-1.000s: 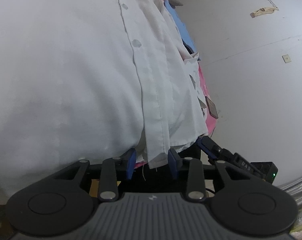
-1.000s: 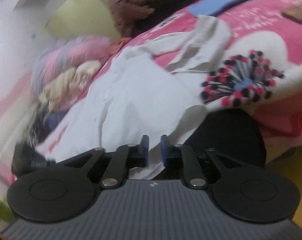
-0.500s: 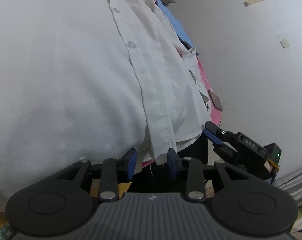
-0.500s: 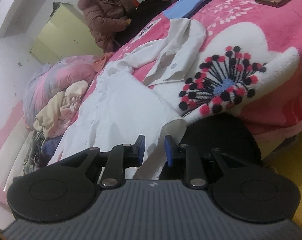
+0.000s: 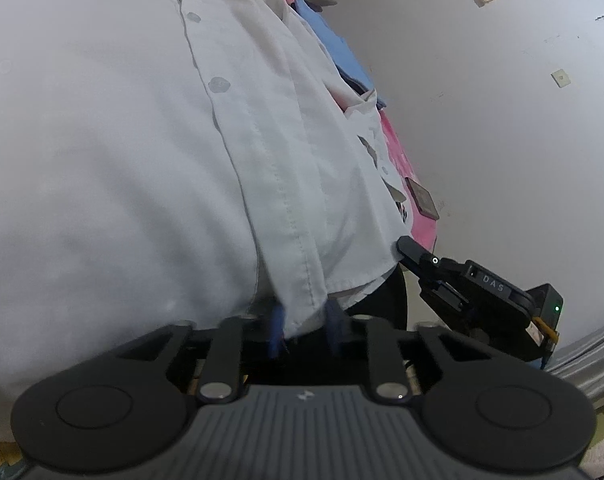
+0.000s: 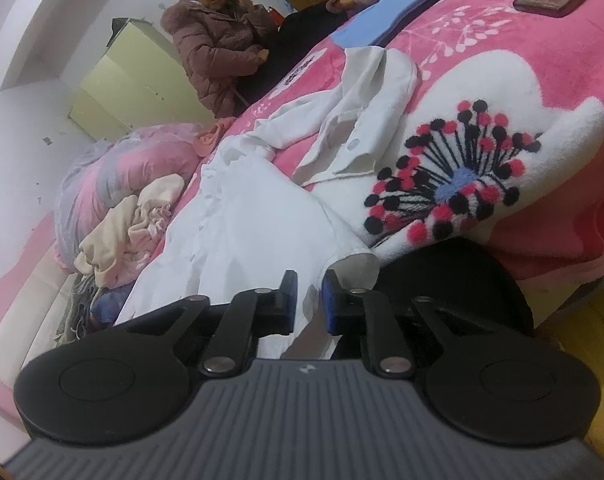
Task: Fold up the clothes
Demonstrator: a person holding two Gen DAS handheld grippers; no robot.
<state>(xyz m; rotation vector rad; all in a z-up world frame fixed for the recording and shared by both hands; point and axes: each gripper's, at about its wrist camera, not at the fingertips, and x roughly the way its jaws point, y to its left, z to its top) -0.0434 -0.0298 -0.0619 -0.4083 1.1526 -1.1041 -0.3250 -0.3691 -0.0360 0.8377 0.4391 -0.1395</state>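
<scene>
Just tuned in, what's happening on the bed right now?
A person with two handheld grippers is working on a white shirt spread over the pink blanket. The left gripper has just been closing on the button-placket hem; the right gripper has been closing on the other hem corner. No fold made yet.

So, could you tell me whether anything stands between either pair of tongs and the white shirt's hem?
Nothing visible does. The left tongs have just been closing with the white shirt hem between the pads, and the right tongs likewise on its other corner.
</scene>
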